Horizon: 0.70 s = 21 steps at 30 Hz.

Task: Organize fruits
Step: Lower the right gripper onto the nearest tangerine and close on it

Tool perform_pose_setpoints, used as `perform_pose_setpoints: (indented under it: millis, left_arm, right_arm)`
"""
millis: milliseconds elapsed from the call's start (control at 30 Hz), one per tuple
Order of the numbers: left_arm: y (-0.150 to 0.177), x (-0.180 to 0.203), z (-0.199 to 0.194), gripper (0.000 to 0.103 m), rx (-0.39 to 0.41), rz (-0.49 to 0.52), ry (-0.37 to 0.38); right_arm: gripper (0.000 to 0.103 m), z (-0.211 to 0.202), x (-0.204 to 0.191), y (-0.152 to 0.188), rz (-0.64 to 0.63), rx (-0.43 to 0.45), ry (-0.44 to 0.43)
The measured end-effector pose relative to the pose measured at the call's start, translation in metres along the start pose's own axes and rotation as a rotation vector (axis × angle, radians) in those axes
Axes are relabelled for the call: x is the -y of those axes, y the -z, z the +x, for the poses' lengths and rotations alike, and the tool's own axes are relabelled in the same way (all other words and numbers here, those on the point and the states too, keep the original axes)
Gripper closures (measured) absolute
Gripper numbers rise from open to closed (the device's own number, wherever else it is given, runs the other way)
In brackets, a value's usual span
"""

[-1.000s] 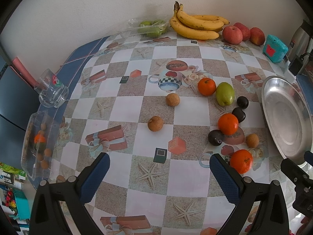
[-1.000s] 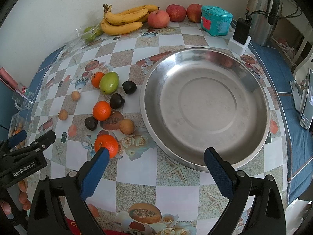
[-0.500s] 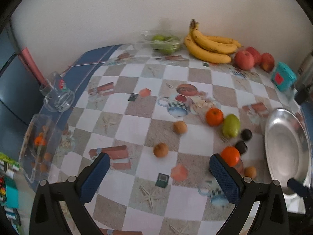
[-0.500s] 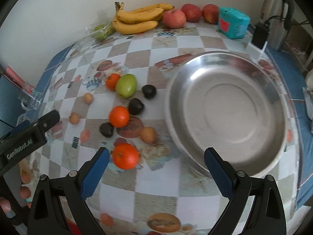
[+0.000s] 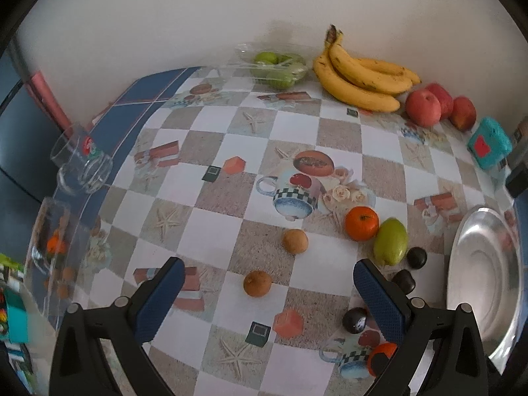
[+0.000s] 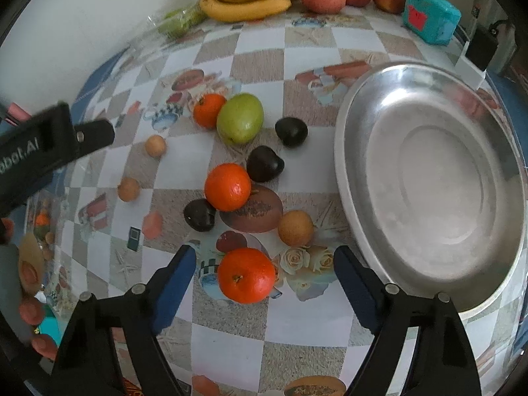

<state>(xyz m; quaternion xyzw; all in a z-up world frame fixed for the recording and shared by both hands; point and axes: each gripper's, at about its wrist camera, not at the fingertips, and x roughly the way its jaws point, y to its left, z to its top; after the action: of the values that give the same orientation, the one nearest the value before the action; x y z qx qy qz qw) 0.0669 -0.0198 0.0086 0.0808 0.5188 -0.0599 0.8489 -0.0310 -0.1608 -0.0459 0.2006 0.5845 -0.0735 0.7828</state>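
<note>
Right hand-held gripper (image 6: 264,280): jaws stood wide, having just been closing, blue pads on either side of a round orange mandarin (image 6: 246,275) without touching it. That fruit lay on the desk (image 6: 231,340), which was covered in a checked, printed cloth.

Left hand-held gripper (image 5: 264,297): jaws wide, nothing gripped. A small round brown fruit (image 5: 257,283) lay on the cloth between and just beyond the pads; a second small brown fruit (image 5: 294,241) sat further off.

Loose fruit, seen from the right wrist: a second orange mandarin (image 6: 227,187) touching a dark, near-black fruit (image 6: 265,164); another dark fruit (image 6: 199,215) just left of that mandarin; a third dark fruit (image 6: 291,131) near the dish. A green oval mango-like fruit (image 6: 240,118) lay against a third orange mandarin (image 6: 208,110). A tan round fruit (image 6: 295,227) sat just beside the large shallow round metal dish (image 6: 356,217), which held no fruit.

Along the wall: a bunch of yellow bananas (image 5: 361,77), three red apples (image 5: 423,109), green fruit in a clear plastic pack (image 5: 276,68), and a turquoise box (image 5: 489,143). A clear glass mug (image 5: 81,165) lay on its side at the left edge of the desk.

The left gripper's black body (image 6: 43,151) and some fingers (image 6: 31,310) showed at the left of the right wrist view.
</note>
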Motion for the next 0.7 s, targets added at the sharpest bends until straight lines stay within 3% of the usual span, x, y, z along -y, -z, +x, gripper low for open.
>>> perform_pose_setpoints:
  millis: [233,300,467,700]
  left_arm:
    - [0.016,0.002,0.024,0.000,-0.096,0.015,0.024]
    - [0.021,0.001,0.026,0.000,-0.113,0.010,0.034]
    - [0.026,0.005,0.032,0.000,-0.144,0.019,0.046]
    - [0.028,0.004,0.035,0.000,-0.163,0.004,0.064]
  right_arm:
    - [0.017,0.017,-0.012,0.004,-0.049,-0.063,0.009]
    - [0.024,0.021,-0.014,0.006,-0.058,-0.076,0.008]
    - [0.026,0.022,-0.019,0.007,-0.084,-0.072,0.028]
    - [0.053,0.021,-0.019,0.007,-0.100,-0.063,0.019]
